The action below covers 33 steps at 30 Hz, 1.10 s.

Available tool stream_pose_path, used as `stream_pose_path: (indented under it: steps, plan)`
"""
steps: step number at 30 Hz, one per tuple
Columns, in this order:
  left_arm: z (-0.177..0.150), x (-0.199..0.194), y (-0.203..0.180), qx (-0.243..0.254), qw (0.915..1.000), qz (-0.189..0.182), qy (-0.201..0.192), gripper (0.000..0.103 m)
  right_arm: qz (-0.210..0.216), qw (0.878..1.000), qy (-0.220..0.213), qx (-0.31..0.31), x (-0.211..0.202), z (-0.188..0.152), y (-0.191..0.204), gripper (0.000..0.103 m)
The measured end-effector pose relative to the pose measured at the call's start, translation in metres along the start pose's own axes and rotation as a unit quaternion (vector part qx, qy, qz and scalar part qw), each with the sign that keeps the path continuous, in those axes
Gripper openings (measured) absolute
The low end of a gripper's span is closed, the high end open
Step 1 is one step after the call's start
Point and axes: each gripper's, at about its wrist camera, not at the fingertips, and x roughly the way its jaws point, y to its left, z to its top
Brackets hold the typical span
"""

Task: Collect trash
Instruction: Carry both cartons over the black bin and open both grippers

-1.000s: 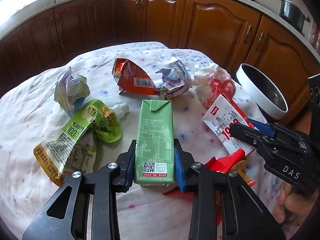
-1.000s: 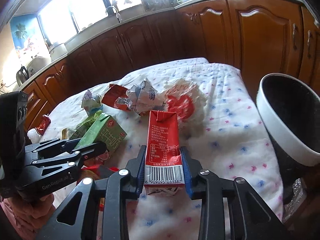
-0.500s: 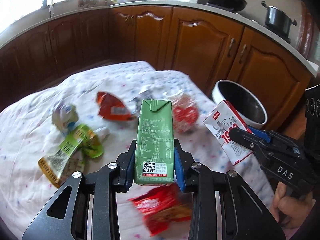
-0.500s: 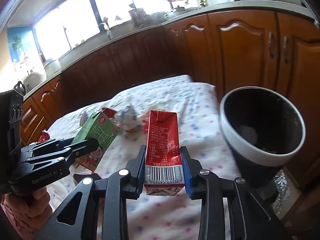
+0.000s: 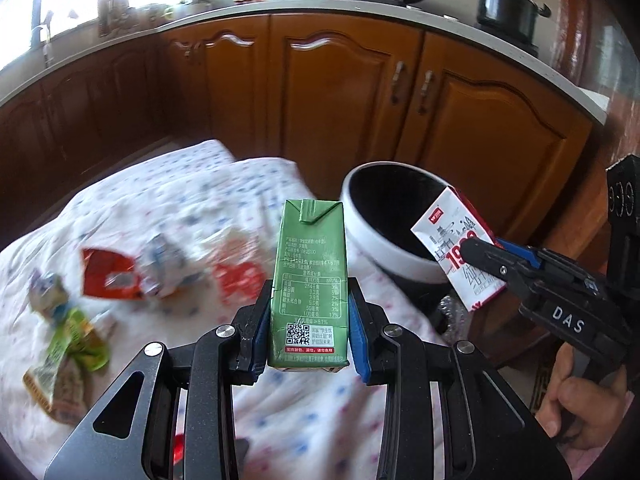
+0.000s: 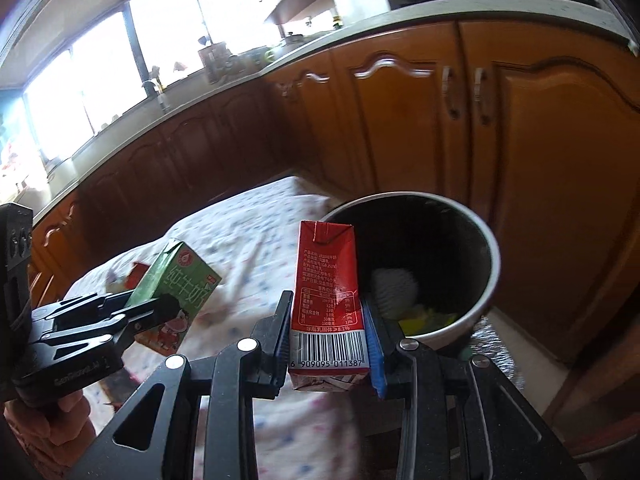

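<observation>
- Left gripper [image 5: 308, 334] clamped on green carton [image 5: 309, 280], low across narrow sides.
- Right gripper [image 6: 329, 344] pinching red carton [image 6: 327, 300] likewise, bin [image 6: 490, 280] just beyond jaws.
- Probably light, crushable: gentle squeeze.

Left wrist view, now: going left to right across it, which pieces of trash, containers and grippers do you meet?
Green pouch → orange-red wrapper → crumpled silver wrapper → green carton in the left gripper → white bin → red-and-white carton → right gripper.
</observation>
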Motion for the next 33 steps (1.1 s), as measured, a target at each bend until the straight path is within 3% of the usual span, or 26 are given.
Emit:
stream_pose_path:
  steps: [20,33]
  plan:
    - [0.074,0.067,-0.068,0.032,0.9983,-0.031,0.038,0.031,-0.037,0.999,0.022,0.017,0.036,0.038,-0.063,0.032]
    - [0.083,0.111,-0.086,0.034,0.9965,-0.024,0.072,0.032,-0.036,0.998,0.041,0.038,0.056,0.042,-0.085,0.034]
